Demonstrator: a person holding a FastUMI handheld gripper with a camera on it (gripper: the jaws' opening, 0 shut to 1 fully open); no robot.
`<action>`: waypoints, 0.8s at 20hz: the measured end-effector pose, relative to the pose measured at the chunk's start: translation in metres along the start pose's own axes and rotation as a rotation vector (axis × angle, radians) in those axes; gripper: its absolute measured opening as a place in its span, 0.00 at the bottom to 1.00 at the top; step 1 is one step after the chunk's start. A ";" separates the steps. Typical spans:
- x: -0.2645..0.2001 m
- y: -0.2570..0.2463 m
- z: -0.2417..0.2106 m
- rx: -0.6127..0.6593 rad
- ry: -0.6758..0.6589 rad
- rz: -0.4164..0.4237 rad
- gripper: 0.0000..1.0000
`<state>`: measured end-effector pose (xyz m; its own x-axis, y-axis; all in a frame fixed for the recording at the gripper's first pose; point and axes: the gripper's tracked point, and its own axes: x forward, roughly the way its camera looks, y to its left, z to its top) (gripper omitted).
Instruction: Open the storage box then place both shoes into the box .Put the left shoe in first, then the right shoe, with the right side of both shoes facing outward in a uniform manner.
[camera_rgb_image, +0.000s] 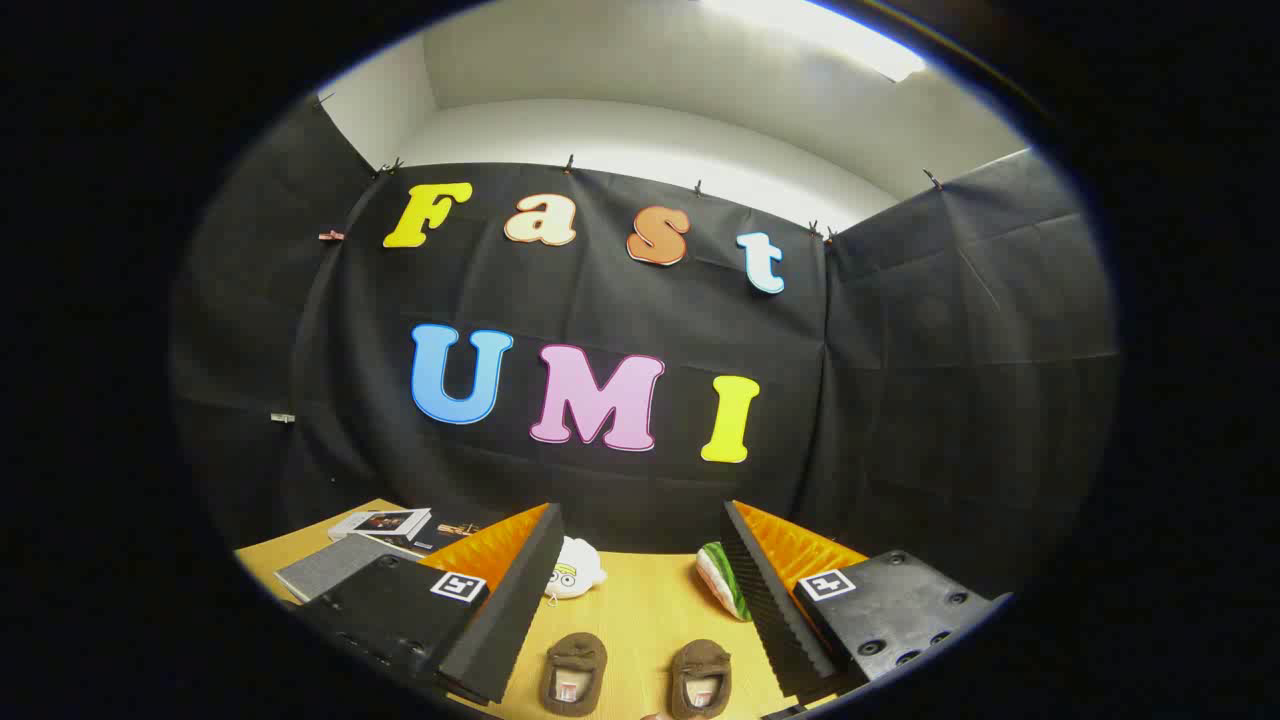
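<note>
Two small brown slippers stand side by side on the wooden table (640, 610), toes pointing away from me: the left shoe (573, 673) and the right shoe (700, 680). Both lie low between my fingers. My gripper (640, 520) is open, its fingers (520, 580) spread wide, one on each side of the pair, with nothing held. It hovers above the table and looks toward the booth wall.
A white plush toy (575, 570) sits just beyond the left finger and a green-striped, watermelon-like toy (722, 580) lies by the right finger. A grey flat case (330, 565) and several books or booklets (385, 525) lie at the table's far left corner.
</note>
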<state>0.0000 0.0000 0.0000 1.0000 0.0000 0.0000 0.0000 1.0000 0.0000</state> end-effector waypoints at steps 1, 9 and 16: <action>-0.001 -0.003 -0.002 0.017 0.006 -0.009 0.97; -0.003 0.000 -0.015 0.049 0.036 0.003 0.97; 0.000 -0.001 -0.041 0.092 0.126 -0.016 0.97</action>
<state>-0.0005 -0.0011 -0.0413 0.9919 -0.0100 -0.1263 0.0216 0.9956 0.0909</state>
